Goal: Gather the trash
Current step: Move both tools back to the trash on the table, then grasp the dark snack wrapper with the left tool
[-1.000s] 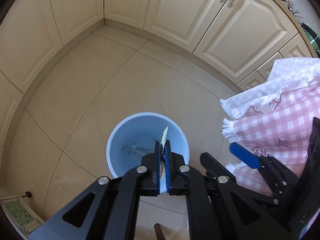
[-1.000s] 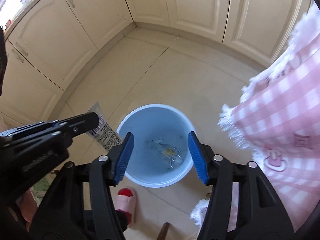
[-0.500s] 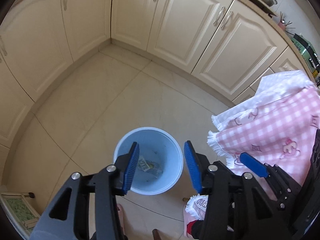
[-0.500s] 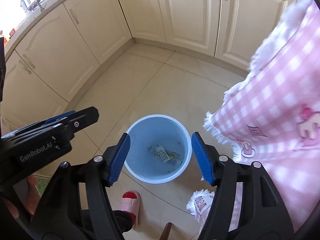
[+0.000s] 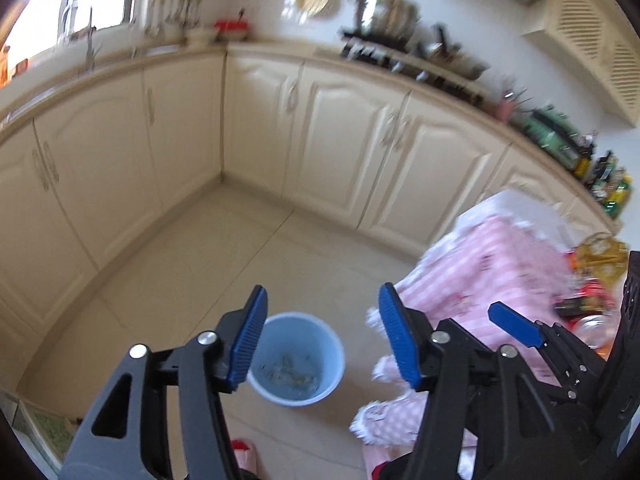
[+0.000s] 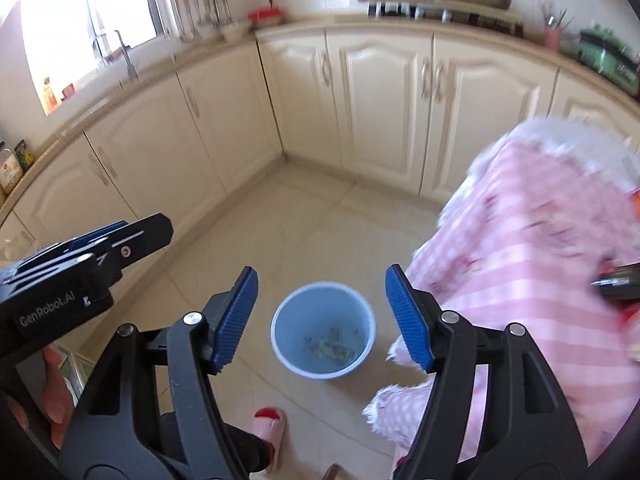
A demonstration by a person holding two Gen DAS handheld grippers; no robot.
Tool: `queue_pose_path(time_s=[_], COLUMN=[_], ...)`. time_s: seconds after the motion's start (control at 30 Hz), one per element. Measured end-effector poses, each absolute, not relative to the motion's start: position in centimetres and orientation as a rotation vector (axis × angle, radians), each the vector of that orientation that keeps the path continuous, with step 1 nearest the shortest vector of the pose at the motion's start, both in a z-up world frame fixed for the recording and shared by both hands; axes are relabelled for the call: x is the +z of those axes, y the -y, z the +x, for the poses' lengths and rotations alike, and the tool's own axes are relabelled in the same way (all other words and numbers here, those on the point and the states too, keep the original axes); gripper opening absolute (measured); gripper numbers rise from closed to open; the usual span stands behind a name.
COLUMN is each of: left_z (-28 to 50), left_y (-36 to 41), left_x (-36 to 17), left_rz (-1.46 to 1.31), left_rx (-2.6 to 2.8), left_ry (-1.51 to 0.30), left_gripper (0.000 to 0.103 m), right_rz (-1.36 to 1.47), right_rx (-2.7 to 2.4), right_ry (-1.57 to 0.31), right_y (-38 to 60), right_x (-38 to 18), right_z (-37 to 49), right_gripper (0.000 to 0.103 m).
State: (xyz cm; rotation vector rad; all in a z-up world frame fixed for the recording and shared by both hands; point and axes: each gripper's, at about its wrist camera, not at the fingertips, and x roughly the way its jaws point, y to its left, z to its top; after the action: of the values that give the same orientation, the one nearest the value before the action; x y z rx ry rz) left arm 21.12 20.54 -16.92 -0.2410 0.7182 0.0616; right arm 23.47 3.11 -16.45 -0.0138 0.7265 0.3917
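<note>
Left hand-held gripper [image 5: 322, 336]: our jaws stand wide apart and have just been opening; nothing lies between the blue pads.
Right hand-held gripper [image 6: 322, 316]: also wide apart, jaws just opened a little further, holding nothing.
Slipper [image 6: 270, 424]: a pink and red one on the floor under us, close to the bin.
Bin [image 6: 323, 330]: the pale blue bin stands upright on the tiled floor [image 6: 320, 216] below both grippers; scraps of trash [image 6: 330, 346] lie at its bottom, so those pieces look collected.
Tablecloth [image 6: 532, 264]: pink checked cloth hangs just beside the bin, its white fringe near the rim.
Table top: at the right edge of the left view we see bright packets [image 5: 596, 256] and a dark flat thing; too blurred to name. We judge these the likely next trash.
Cabinets [image 5: 340, 144]: cream doors along the far walls, with a cluttered counter [image 5: 420, 68] above.
Risk, snagging: reaching across, a jaw could catch the fringe and drag the cloth and its load.
Risk, collision: our two grippers sit close and could knock together.
Risk, missed drop: a light scrap released this high over the bin may drift onto the floor.
</note>
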Motion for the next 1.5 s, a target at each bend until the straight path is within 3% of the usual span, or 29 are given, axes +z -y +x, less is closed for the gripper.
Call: queue_pose_path(time_s=[0.3, 0.6, 0.9, 1.5], left_z=[18.0, 20.5, 25.5, 28.7], left_y=[-9.9, 1.7, 8.7, 12.8], left_x=[-11.5, -12.3, -13.4, -14.9], left_rz=[-0.174, -0.074, 0.055, 0.343], left_rx=[-0.213, -0.44, -0.545, -0.467], left_ry=[-0.64, -0.729, -0.853, -0.944], left_gripper=[0.063, 0.063, 0.063, 0.062], right_rz=[0.04, 0.204, 0.276, 0.348], right_rx=[0.192, -0.037, -0.062, -0.025], right_ry=[-0.517, -0.524, -0.552, -0.57], right_y=[10.9, 24.9, 29.0, 31.4], right_x=[-10.2, -10.9, -12.0, -13.1], right_z=[15.0, 13.1, 14.7, 17.5], right_gripper=[0.072, 0.073, 0.075, 0.077])
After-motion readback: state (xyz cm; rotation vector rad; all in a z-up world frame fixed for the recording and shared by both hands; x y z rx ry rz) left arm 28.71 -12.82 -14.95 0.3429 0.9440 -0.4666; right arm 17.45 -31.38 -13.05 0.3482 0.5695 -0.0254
